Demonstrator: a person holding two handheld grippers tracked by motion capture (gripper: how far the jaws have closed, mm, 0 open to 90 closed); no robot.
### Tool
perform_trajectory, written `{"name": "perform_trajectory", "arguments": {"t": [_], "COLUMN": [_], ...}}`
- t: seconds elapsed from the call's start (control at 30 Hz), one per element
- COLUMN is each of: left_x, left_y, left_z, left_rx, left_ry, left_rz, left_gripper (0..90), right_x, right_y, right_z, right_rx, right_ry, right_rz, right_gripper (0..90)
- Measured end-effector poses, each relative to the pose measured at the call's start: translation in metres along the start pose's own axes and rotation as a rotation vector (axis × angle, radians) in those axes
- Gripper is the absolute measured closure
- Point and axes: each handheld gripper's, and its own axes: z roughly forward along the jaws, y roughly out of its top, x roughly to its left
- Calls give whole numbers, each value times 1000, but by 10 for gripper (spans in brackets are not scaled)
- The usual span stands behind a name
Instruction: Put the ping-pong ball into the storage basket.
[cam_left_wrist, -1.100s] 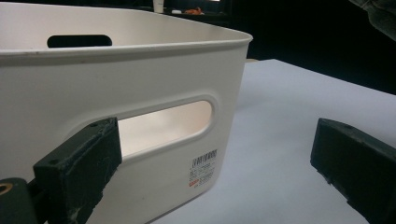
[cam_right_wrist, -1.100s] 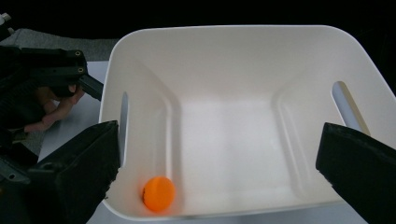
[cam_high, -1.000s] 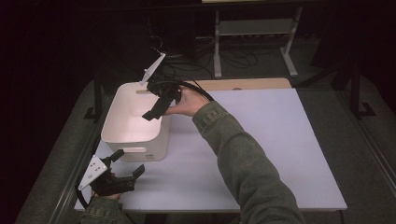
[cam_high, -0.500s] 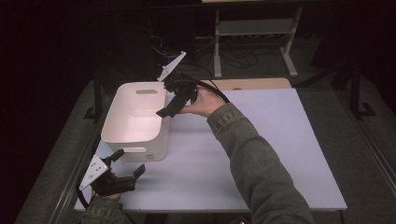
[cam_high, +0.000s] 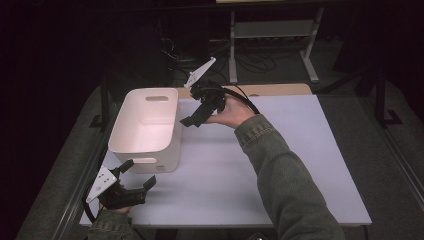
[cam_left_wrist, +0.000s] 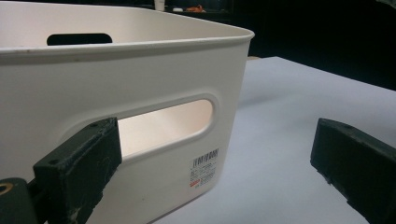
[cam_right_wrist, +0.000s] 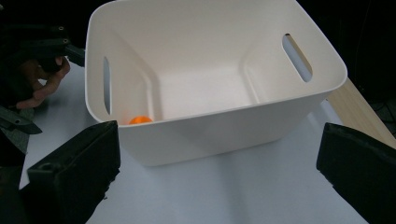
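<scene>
One orange ball (cam_right_wrist: 140, 120) lies in your white bin (cam_high: 131, 131) | right gripper (cam_high: 196, 116) empty, jaws wide, frame centre | left gripper (cam_high: 135, 176) empty, jaws wide, lower left | drop looks done.

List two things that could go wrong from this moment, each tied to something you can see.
1. The open left gripper sits close to the white plastic bin; a forward nudge could slide it across the white table.
2. The small orange object lies low in the bin's corner, so the open right gripper may strike a wall reaching for it.

The right gripper (cam_high: 192, 120) has withdrawn from above the bin (cam_high: 145, 131), jaws apart.
</scene>
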Motion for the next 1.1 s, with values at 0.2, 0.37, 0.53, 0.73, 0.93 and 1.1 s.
{"name": "perform_trajectory", "arguments": {"t": [0.2,0.37,0.53,0.73,0.93,1.1], "left_x": [0,1,0,0,0,0], "left_y": [-1,-1,-1,-1,-1,-1], "left_z": [1,2,2,2,3,3], "left_rx": [6,6,7,9,12,13], "left_ry": [2,5,7,10,11,11], "left_rz": [1,0,0,2,1,-1], "left_gripper": [14,14,14,14,14,14], "right_x": [-2,-4,-2,-3,-3,-4], "right_y": [-12,-21,-29,-38,-48,-57], "right_z": [-9,-15,-21,-32,-37,-40], "right_rx": [-12,-22,-23,-40,-43,-37], "right_ry": [-15,-28,-40,-59,-63,-62], "right_rz": [18,37,37,50,62,73], "right_gripper": [0,0,0,0,0,0]}}
